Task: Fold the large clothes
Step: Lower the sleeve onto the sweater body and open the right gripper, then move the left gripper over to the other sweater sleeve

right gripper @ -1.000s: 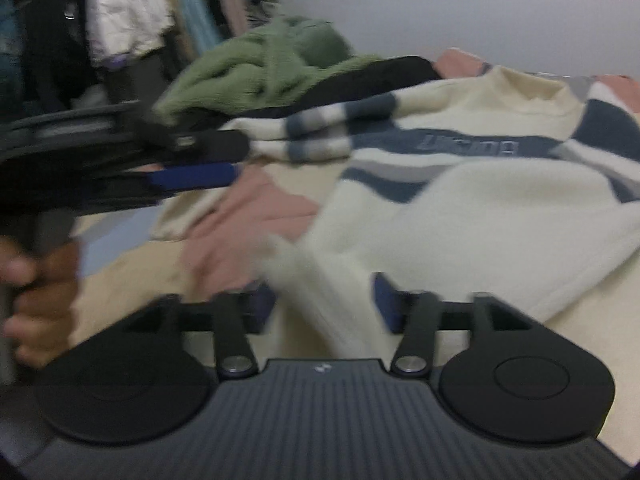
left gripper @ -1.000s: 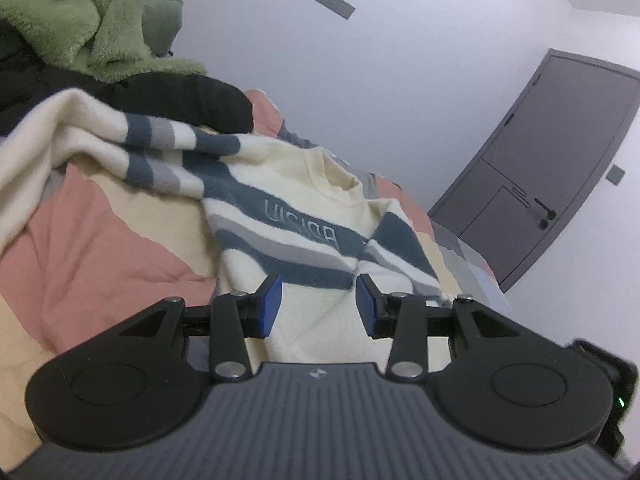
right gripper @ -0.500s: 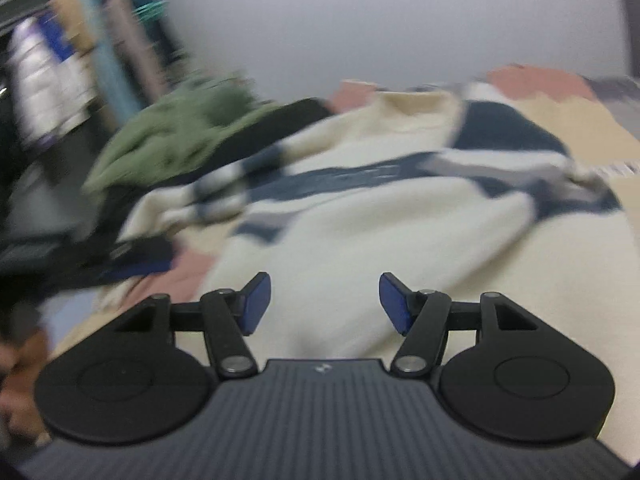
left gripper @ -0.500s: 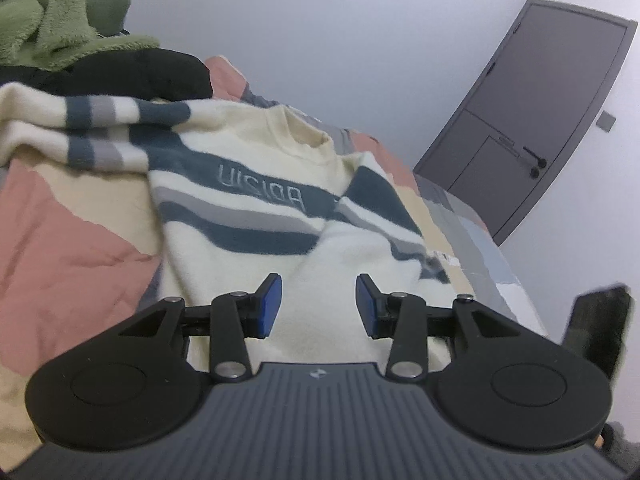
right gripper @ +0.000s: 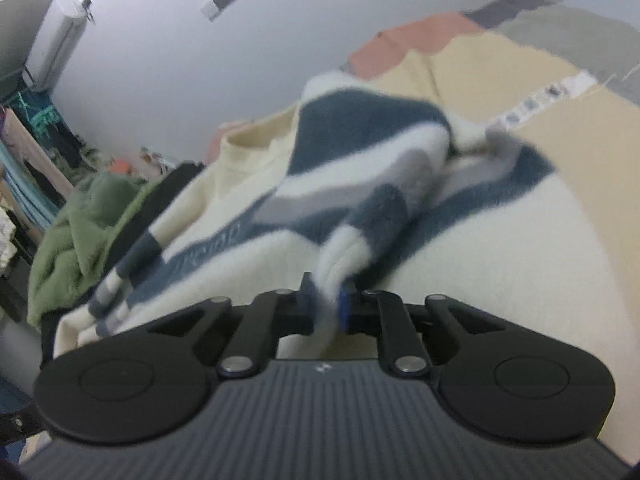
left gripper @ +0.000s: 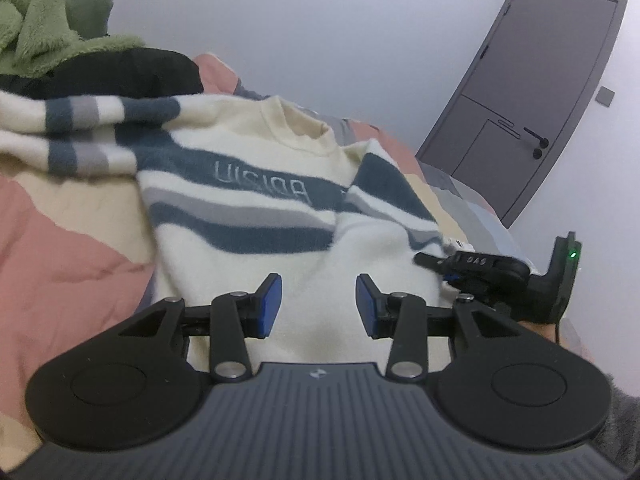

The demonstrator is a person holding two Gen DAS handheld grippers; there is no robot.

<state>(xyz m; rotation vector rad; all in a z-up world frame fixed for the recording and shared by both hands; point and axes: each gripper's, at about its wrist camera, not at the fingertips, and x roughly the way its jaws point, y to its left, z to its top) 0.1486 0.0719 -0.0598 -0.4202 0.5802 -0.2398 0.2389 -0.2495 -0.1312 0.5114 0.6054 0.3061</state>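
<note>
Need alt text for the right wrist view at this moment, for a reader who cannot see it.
The right gripper, jaws just closed, pinches the cuff of a cream sweater with navy and grey stripes, its sleeve bunched across the body on a patchwork bed cover. A green fleece is heaped at left below a pale wall.
</note>
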